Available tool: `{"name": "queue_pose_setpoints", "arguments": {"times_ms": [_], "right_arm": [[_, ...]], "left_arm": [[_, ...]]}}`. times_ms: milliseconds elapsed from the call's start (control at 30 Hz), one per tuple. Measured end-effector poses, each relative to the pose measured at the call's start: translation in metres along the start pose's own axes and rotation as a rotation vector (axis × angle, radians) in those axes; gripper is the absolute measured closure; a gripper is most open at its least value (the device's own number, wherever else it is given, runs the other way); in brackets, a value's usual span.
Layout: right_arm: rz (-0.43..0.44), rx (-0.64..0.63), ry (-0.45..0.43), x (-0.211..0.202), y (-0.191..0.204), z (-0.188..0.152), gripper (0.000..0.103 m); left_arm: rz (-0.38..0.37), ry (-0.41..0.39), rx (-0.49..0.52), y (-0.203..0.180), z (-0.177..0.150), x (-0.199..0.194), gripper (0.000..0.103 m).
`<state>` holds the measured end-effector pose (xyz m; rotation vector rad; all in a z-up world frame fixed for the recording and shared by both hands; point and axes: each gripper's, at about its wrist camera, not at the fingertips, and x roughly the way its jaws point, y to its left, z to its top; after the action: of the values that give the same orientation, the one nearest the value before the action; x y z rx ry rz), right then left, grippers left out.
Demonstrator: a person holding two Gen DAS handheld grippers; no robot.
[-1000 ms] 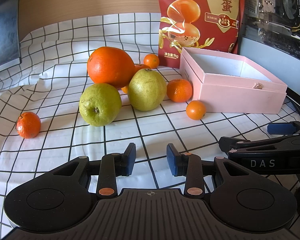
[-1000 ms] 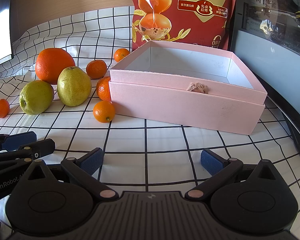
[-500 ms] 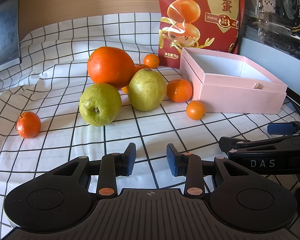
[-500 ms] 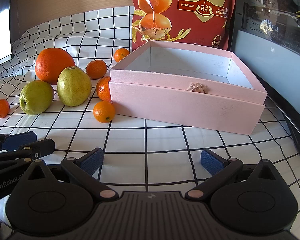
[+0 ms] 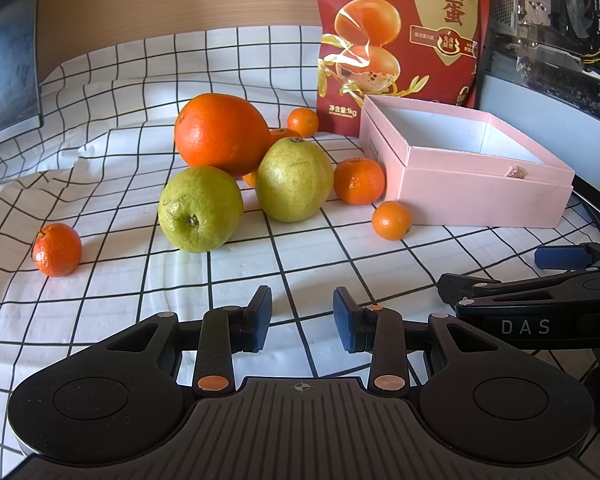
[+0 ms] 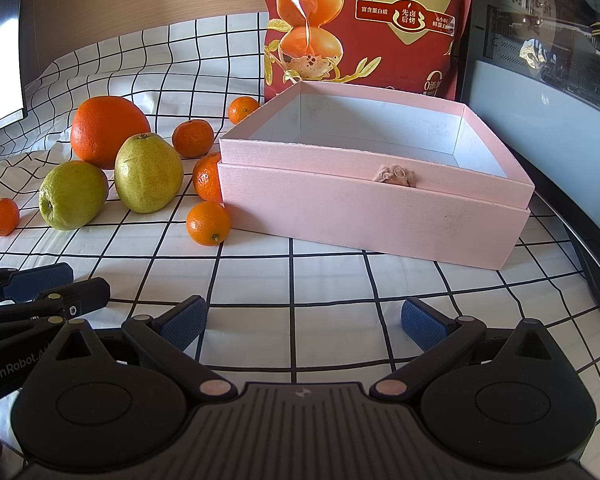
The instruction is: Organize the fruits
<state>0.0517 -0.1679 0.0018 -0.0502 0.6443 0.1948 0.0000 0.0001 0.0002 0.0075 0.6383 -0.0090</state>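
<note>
A tall red snack bag (image 6: 364,20) is standing behind the square pink cardboard box (image 6: 372,216), which is sitting empty. Oranges, pears and small tangerines (image 6: 208,223) are lying left of it on the checked cloth (image 5: 100,300). Left gripper (image 5: 302,316) and right gripper (image 6: 302,320) are hovering apart, holding nothing.

Left gripper (image 5: 302,318): jaws parted narrowly, nothing between the blue pads, angled downward above the table (image 5: 100,280). Right gripper (image 6: 302,320): jaws spread wide and empty, likewise angled downward. The two grippers sit side by side, each visible at the edge of the other's view.
</note>
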Motion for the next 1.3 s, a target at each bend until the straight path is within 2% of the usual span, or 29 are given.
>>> {"name": "queue_pose_setpoints", "arguments": {"times_ms": [533,633,700,800,900,1000,1067,1167,1233,1300], "right_arm": [[0.003,0.001,-0.001,-0.001,-0.001,-0.001,0.000],[0.022,-0.014,0.052,-0.001,-0.003,0.004,0.000],[0.036,-0.029,0.096,0.000,-0.001,0.007,0.000],[0.041,-0.038,0.151,0.004,0.001,0.011,0.000],[0.025,-0.023,0.160,0.003,-0.002,0.013,0.000],[0.010,-0.016,0.166,0.003,0.002,0.013,0.000],[0.001,-0.011,0.186,0.005,0.005,0.016,0.000],[0.028,-0.028,0.220,0.005,0.016,0.025,0.009],[0.067,-0.048,0.200,-0.003,0.028,0.032,0.009],[0.083,-0.071,0.163,-0.012,0.041,0.036,0.009]], "left_arm": [[-0.014,-0.003,-0.013,0.002,0.000,-0.001,0.065],[-0.021,0.015,0.006,0.009,0.002,-0.003,0.066],[-0.013,0.011,-0.017,0.021,0.007,-0.008,0.066],[0.049,-0.006,-0.095,0.048,0.020,-0.021,0.066],[0.114,-0.042,-0.206,0.089,0.036,-0.037,0.066],[0.149,-0.063,-0.232,0.125,0.046,-0.040,0.066],[0.184,-0.037,-0.212,0.145,0.053,-0.031,0.066],[0.214,0.056,-0.182,0.164,0.059,-0.013,0.066],[0.191,0.104,-0.186,0.172,0.060,-0.002,0.064],[0.147,0.095,-0.206,0.179,0.059,-0.002,0.062]]}}
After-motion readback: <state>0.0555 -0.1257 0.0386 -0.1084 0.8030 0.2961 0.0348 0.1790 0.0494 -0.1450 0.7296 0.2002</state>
